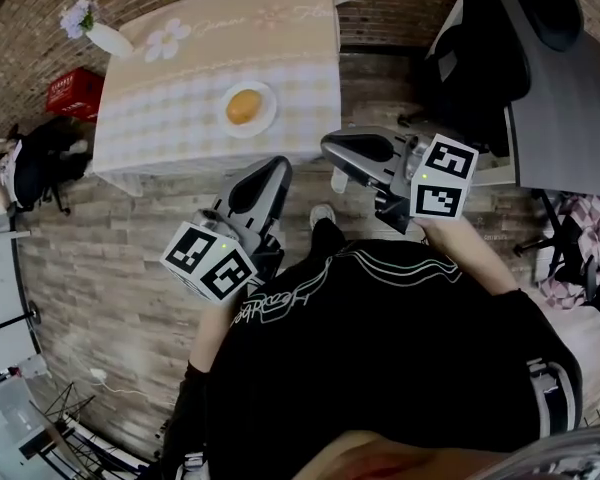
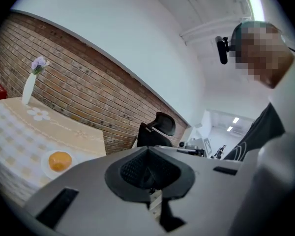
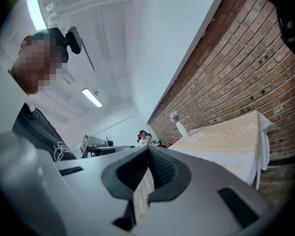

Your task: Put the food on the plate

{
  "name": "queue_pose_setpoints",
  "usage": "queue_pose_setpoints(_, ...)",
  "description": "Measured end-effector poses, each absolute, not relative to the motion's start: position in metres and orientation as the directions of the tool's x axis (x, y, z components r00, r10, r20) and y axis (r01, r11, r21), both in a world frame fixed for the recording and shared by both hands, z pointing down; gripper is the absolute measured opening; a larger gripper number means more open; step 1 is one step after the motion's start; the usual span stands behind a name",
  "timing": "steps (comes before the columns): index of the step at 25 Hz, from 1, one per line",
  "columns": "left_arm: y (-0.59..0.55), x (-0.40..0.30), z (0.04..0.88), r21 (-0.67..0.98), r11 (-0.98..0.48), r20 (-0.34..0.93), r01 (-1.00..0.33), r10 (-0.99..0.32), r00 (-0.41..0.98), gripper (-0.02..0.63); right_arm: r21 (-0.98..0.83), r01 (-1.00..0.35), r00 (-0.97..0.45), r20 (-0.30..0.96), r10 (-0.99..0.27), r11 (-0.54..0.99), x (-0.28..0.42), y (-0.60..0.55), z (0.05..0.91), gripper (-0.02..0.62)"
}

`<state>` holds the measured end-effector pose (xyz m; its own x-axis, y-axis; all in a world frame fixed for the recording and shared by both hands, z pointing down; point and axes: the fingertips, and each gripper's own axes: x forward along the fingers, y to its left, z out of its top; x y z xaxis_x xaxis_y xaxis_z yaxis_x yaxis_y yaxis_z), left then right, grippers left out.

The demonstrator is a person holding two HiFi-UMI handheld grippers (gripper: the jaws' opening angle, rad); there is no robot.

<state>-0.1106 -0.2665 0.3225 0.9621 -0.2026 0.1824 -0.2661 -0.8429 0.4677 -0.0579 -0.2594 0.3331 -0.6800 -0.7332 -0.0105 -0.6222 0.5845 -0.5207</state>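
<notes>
Food (image 1: pixel 243 106) on plate (image 1: pixel 266 121); vase (image 3: pixel 181 129) (right gripper view)

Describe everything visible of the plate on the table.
The plate is small, round and white, with a smooth look; its material cannot be told for sure. It lies flat on the checked tablecloth, towards the table edge nearest the person. A round orange-yellow piece of food sits at its middle, leaving the rim bare all round. Nothing else touches it.
</notes>
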Motion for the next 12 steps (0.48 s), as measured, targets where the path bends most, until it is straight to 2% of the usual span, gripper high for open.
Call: queue_pose_setpoints(12, -0.2657, -0.1115, 0.3189, 0.472, -0.834, 0.182, -0.284, -0.223, 0.958, 0.008, -0.518, -0.623, -0.681, -0.01, -0.732, 0.587, -0.0581, -0.259, 0.3309, -0.003)
